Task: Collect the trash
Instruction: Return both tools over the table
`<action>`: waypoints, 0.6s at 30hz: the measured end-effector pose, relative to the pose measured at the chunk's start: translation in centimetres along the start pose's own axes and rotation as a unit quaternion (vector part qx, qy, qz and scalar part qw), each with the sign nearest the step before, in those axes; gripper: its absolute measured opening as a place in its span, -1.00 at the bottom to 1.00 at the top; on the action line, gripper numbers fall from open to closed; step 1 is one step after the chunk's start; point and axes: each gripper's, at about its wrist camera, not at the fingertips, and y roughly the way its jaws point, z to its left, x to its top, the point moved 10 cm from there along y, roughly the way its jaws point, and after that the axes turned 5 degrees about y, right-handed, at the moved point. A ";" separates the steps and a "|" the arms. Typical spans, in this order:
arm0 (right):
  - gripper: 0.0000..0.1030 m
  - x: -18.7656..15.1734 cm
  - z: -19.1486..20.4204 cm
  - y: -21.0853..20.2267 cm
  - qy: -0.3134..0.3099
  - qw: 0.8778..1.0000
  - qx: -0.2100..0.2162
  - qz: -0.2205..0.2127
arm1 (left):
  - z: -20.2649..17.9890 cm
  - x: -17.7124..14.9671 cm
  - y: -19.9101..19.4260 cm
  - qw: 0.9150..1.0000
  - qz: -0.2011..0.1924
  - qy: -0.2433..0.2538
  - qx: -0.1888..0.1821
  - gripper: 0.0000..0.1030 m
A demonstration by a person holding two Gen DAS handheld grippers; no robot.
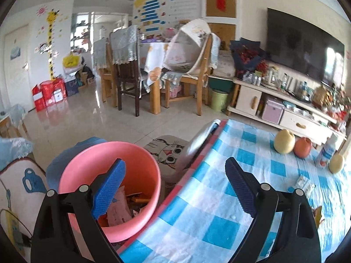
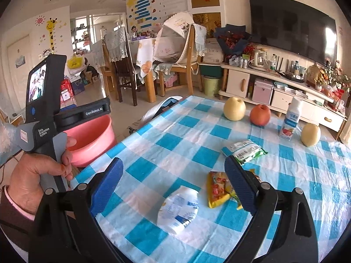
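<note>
Clearly the work stands between pickups: the left gripper [image 1: 175, 176] hangs over the edge of the blue-and-white checked tablecloth [image 1: 219, 208], beside the round pink plastic bucket [image 1: 92, 153], its jaws spread wide with nothing between them. Wrappers and paper scraps already lie in that bucket. The right gripper [image 2: 174, 179] also stands wide open and empty, pointing down at the table. Between its blue pads lies a crumpled white-and-blue plastic packet [image 2: 178, 210], untouched, with a yellow-and-orange snack wrapper [image 2: 217, 189] just beside it and a green-and-white sachet [image 2: 248, 149] farther off. The next move likely calls for lowering the right gripper onto the white packet, closing on it, then carrying it left to the bucket.
</note>
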 end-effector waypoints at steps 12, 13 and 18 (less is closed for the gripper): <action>0.84 -1.0 -4.4 -0.8 0.043 0.999 -0.008 0.003 | -3.5 -1.2 -1.3 0.999 0.006 0.036 -0.028 0.77; 0.84 -1.0 -4.7 -0.9 0.045 0.999 -0.009 0.002 | -3.9 -1.5 -1.5 0.999 0.007 0.039 -0.032 0.77; 0.84 -0.9 -6.8 -1.5 0.057 0.998 -0.016 -0.006 | -5.6 -2.2 -2.2 0.997 0.007 0.063 -0.041 0.77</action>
